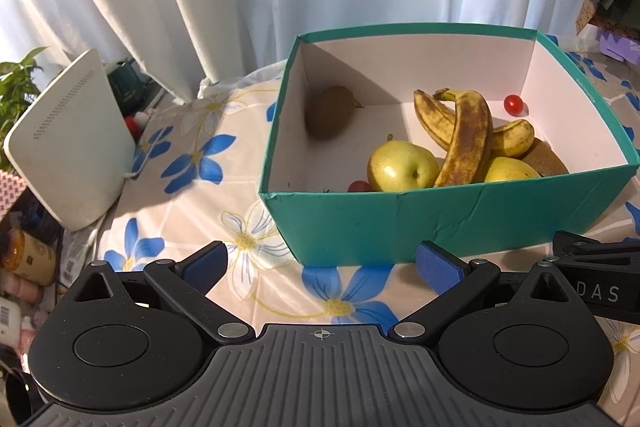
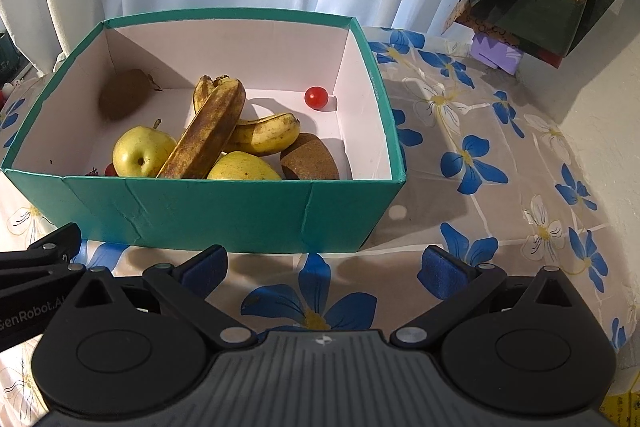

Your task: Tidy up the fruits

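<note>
Both tools are sitting released and empty near the teal box point(image 2: 224, 215): left tool point(image 1: 322, 267) beside "DAS" lettering, right tool point(image 2: 322, 267) beside "GenRobot.AI" at lower left.

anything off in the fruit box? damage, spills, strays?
No spills or strays. The bananas are heavily browned, and one leans on the yellow apples rather than lying flat. The teal box has creases in its front wall. Both grippers are open, holding nothing.
</note>
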Demonstrator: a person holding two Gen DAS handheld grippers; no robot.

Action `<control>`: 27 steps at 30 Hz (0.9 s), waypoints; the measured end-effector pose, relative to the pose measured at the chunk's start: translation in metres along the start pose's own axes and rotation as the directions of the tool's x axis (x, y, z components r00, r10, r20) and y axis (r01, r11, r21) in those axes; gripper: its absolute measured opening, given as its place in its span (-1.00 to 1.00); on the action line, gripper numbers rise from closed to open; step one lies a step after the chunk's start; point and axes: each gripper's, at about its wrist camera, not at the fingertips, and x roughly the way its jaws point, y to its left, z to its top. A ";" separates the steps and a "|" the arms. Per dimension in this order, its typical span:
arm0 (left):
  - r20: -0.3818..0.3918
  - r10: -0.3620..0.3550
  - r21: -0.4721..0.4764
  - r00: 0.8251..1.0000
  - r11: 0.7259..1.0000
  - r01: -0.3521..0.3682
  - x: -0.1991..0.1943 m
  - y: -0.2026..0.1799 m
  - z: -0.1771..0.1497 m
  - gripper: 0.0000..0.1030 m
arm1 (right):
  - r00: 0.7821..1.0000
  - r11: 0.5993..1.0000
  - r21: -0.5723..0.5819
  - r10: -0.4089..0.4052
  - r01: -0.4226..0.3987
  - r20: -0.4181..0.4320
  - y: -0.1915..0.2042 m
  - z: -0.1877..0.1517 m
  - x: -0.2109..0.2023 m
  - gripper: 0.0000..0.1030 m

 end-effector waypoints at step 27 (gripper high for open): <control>-0.004 -0.023 0.023 1.000 0.999 0.023 -0.002 -0.007 0.002 0.99 | 1.000 1.000 0.003 0.002 -0.002 -0.021 -0.007 0.000 0.005 1.00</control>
